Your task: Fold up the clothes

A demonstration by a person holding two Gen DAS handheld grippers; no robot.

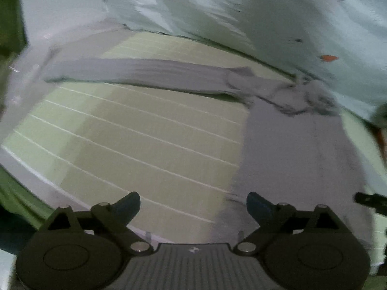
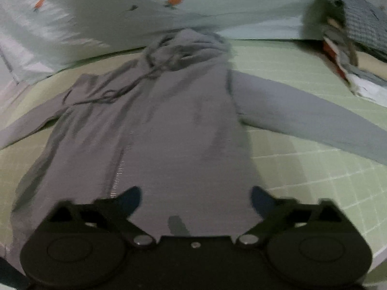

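A grey zip-up hoodie (image 2: pixel 169 125) lies flat on a pale green gridded mat (image 2: pixel 314 193), hood at the far end, both sleeves spread out sideways. In the left wrist view its body (image 1: pixel 297 159) fills the right side and one sleeve (image 1: pixel 145 72) stretches left across the mat (image 1: pixel 121 133). My left gripper (image 1: pixel 193 205) is open and empty, above the mat at the hoodie's left edge. My right gripper (image 2: pixel 196 200) is open and empty, above the hoodie's lower hem. Both views are blurred.
A light quilt with small orange prints (image 2: pixel 145 7) lies bunched behind the hoodie and shows in the left wrist view too (image 1: pixel 290 24). A stack of folded clothes (image 2: pixel 350 48) sits at the far right. The mat's near edge (image 1: pixel 29 169) curves at the lower left.
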